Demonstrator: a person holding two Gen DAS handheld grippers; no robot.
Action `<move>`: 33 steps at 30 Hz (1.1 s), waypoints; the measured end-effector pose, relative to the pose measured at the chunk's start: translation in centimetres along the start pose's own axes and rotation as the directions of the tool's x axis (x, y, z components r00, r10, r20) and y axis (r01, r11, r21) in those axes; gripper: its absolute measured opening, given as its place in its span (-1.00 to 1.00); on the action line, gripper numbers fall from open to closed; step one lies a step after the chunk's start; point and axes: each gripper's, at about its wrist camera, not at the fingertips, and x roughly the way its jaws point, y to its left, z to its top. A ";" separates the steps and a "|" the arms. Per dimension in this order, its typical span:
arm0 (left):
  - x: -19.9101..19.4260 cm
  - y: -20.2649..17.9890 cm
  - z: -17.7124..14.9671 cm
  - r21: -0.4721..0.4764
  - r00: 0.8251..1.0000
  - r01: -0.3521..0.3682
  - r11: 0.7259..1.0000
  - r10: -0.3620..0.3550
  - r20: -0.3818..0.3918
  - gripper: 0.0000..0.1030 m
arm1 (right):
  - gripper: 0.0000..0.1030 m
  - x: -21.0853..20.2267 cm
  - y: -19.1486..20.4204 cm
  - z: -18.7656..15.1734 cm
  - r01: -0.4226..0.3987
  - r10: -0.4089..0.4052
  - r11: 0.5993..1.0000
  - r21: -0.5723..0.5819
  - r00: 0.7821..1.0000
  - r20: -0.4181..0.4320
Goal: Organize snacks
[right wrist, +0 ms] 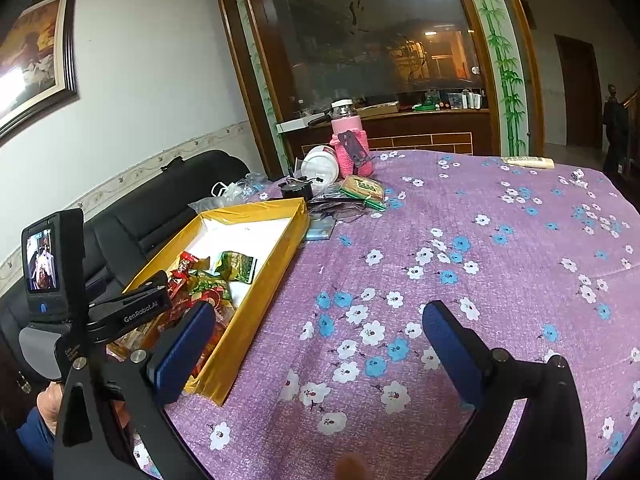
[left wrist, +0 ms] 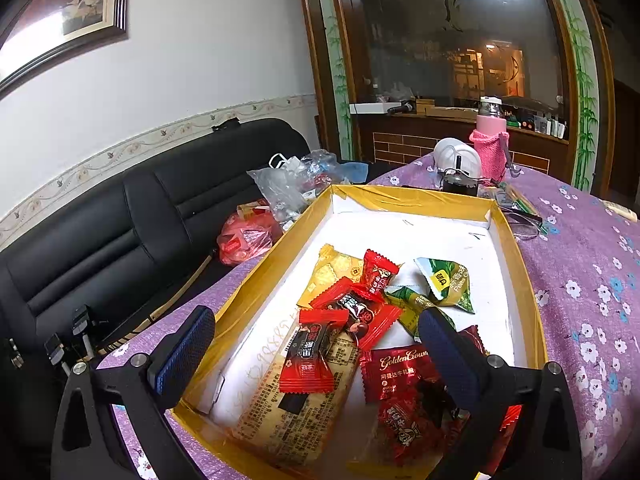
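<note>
The left claw (left wrist: 316,344) gapes wide over the near end of the yellow box (left wrist: 256,276), holding nothing; red snacks (left wrist: 352,312) and green packets (left wrist: 446,280) lie heaped below it. The right claw (right wrist: 316,344) hangs equally wide and empty above the flowered cloth (right wrist: 460,248), beside the box (right wrist: 256,300).

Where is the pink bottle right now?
The pink bottle stands upright at the table's far end, beyond the yellow box, beside a white tub.
</note>
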 end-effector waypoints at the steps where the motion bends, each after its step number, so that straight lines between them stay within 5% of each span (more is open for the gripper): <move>1: 0.0 0.0 0.0 0.000 1.000 -0.002 1.000 0.002 0.001 1.00 | 1.00 0.0 0.0 0.0 0.000 0.000 1.000 -0.003 1.000 0.000; 33: -0.2 0.2 0.2 -0.017 0.997 -0.068 0.998 0.068 0.024 1.00 | 1.00 -0.1 1.3 -0.1 0.008 -0.008 0.997 -0.076 1.000 0.010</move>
